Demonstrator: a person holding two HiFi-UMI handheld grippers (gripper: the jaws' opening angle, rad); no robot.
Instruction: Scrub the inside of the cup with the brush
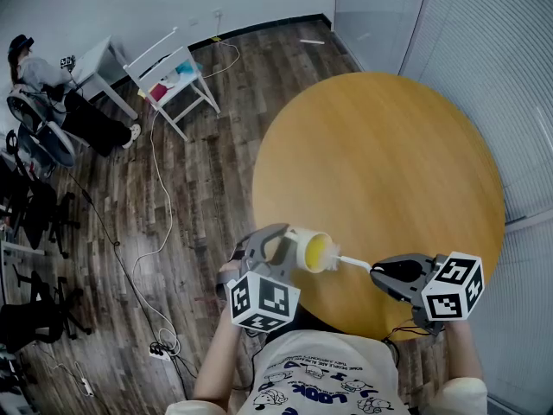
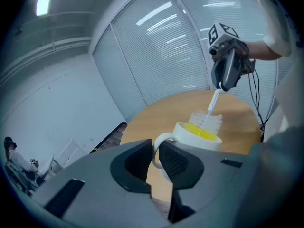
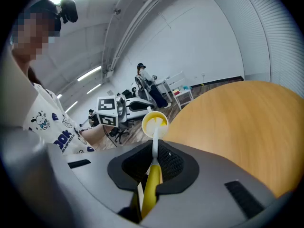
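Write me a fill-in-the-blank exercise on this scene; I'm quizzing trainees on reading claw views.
1. The left claw grips the cup by its ____.
2. The cup's inside is coloured ____.
3. The right claw holds the brush, whose bristles reach into the ____.
4. The table has a ____ top.
Missing words: handle; yellow; cup; round.

Left gripper (image 1: 278, 247) sits close in front of the chest, jaws pinched on the cup (image 1: 313, 251) by its handle. Right gripper (image 1: 377, 271) points at it from the right, jaws clamped on the brush (image 1: 352, 261) handle.
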